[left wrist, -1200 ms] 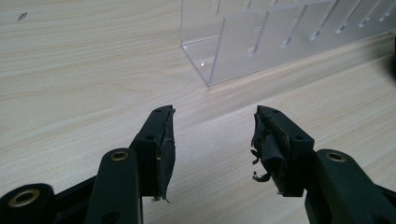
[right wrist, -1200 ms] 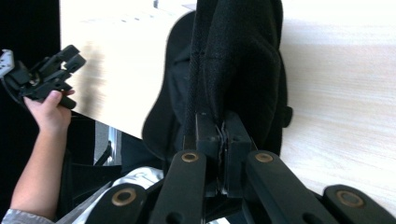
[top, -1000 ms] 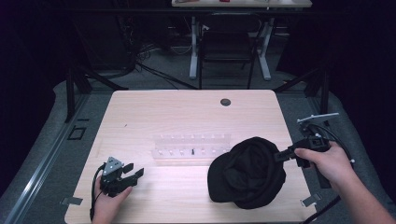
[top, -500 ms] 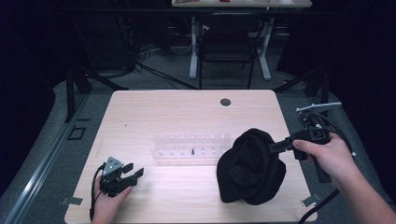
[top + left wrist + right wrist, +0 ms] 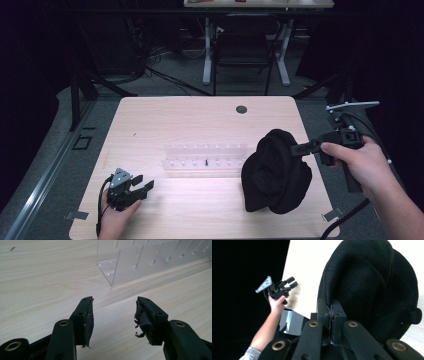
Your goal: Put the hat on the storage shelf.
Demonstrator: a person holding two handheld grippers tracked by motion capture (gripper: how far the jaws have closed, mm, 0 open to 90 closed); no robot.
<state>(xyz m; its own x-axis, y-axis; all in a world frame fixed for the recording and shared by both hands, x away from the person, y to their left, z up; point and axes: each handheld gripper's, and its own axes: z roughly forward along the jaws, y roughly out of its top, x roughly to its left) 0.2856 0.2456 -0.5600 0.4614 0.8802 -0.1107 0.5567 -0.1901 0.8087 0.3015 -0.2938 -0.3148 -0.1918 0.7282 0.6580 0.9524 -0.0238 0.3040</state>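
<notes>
A black cap (image 5: 275, 172) hangs from my right gripper (image 5: 296, 148) at the table's right side, its lower part touching or just above the wood. In the right gripper view the jaws (image 5: 331, 308) are pressed together on the cap's (image 5: 367, 277) edge. My left gripper (image 5: 145, 186) rests on the table at the front left, held by a hand. Its jaws (image 5: 113, 307) stand open with only bare wood between them. The right gripper view also catches that left gripper (image 5: 293, 282) far off.
A clear acrylic rack (image 5: 205, 157) with several slots lies across the middle of the wooden table (image 5: 175, 120), close ahead of the left gripper (image 5: 140, 262). A dark round grommet (image 5: 241, 109) sits near the far edge. Desk legs and cables stand on the floor beyond.
The right gripper has risen with the cap. The cap went from lying spread on the table to hanging bunched from the jaws. The left gripper has stayed still.
</notes>
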